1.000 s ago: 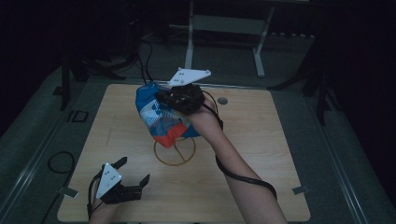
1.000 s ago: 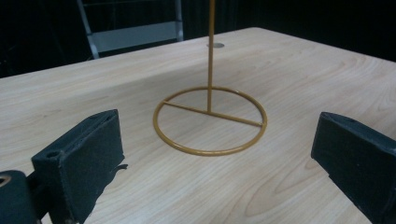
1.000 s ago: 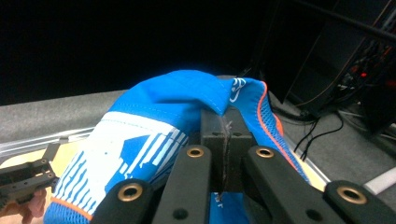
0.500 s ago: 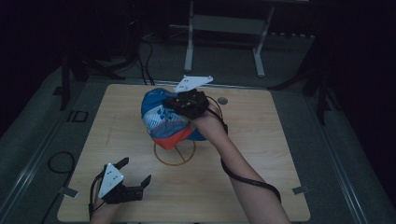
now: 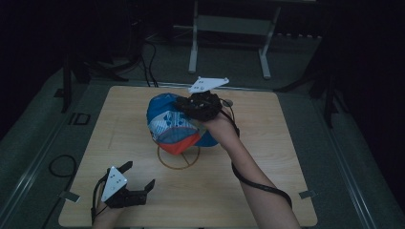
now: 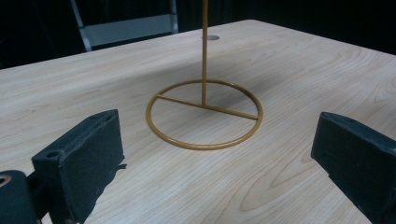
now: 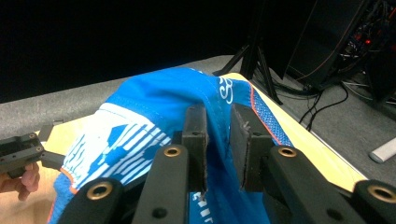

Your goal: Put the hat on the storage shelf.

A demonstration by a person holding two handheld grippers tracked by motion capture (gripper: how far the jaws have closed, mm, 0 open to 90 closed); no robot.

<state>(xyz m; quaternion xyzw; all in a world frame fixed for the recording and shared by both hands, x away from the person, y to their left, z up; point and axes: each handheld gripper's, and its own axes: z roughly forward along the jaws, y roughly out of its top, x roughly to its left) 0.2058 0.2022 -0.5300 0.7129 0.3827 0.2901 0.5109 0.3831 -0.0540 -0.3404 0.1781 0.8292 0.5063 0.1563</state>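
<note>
Two failure risks. Blue-white-orange fabric cap [image 5: 174,125] sits atop thin brass wire stand [image 5: 177,158], table centre. Right gripper [image 7: 218,140] jaws just opening, narrow gap, crown fold between: snagged fabric tips stand; crooked cap slides off. Left gripper [image 5: 136,179] jaws spread, empty, near-left.

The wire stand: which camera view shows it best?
The left gripper view: the stand shows close, with its ring base, crossbar and upright rod. In the high view the cap covers its top, so just the ring shows. The right gripper view looks at the cap.

Open tabletop [image 5: 267,157] (cap [image 5: 176,126] atop stand [image 6: 204,114])
</note>
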